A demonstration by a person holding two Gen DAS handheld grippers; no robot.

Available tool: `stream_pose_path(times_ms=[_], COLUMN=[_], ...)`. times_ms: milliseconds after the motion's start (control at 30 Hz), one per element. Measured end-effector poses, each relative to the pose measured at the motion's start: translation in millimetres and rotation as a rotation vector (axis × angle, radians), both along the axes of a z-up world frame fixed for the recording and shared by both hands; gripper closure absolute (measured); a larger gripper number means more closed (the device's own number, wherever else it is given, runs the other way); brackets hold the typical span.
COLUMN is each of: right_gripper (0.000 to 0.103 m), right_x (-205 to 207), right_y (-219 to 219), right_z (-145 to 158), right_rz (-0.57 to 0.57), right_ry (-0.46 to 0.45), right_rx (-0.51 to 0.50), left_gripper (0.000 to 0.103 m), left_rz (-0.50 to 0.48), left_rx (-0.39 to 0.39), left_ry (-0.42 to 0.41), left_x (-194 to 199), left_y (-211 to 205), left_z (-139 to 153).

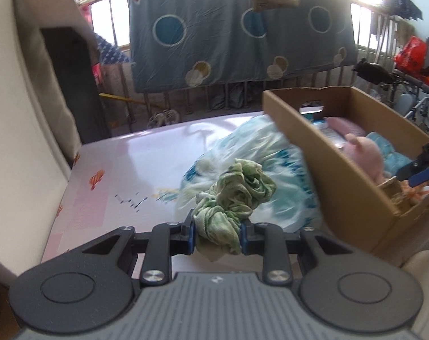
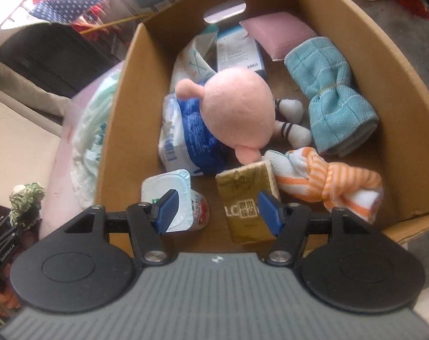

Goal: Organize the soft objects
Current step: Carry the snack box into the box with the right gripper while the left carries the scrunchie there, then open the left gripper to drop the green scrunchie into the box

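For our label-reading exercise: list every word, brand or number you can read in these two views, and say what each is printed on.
"原水臻品", with "LO" beside it: gold tissue pack in the cardboard box.
"GenRobot.AI": left gripper, at the picture's edge.
White-and-blue carton: print and barcode too small.
Blue-and-white packet: blurred.
Yogurt cup: unreadable.

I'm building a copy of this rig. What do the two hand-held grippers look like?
Both match: the left hand-held gripper and right hand-held gripper have black linkage arms with silver screws, blue finger pads, round black discs and a ribbed grey body bearing a small white logo.
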State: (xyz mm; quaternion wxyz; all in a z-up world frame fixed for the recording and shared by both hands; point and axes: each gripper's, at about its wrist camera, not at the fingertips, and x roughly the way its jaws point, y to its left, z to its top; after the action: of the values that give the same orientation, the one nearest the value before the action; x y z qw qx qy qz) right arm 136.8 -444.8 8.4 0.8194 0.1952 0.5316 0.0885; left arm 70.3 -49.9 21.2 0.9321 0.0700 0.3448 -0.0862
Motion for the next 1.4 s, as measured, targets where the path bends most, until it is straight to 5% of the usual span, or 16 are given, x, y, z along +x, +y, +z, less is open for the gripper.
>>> stream_pose_path(times_ms=[400,700,900,1067,1133,1400], right_gripper=[0.036,0.029,0.027,0.026,0.026,0.026], right_x=[-63.5,-135.6,-166.9,-172.7,-172.7,-172.7], right_y=[-66.7,-88.7,-99.7,-104.2,-105.8,-95.5], right_z=[56.4,77.7,72.9,59.6,54.0,40.9], right_rz=[-0.199,-0.325,-0.384,-0.408,-0.413,-0.427], right_ry=[-0.198,-0.319,-0.352,-0.337,-0.328,-0.322], right_rx=[0.128,0.098,0.073,0.058,0.073,0.132], left_gripper=[0.074,0.074,0.073,0.059,0.047,0.031], left_rz=[-0.306,-0.54,-0.563,-0.545,-0.529,-0.497], left_rx=[-0.068,-0.105,-0.139,-0.208,-0.249,-0.34], left_ry=[-0.024,0.18,0.403,0.461,0.467,0.368], left_x=[10.2,51.1,88.3,100.9,102.1,86.7], left_y=[-103.8,-220.1,-272.8,-284.8,-283.0,-237.7], left_z=[39.0,17.3,-26.2,-44.6,-45.2,-8.2])
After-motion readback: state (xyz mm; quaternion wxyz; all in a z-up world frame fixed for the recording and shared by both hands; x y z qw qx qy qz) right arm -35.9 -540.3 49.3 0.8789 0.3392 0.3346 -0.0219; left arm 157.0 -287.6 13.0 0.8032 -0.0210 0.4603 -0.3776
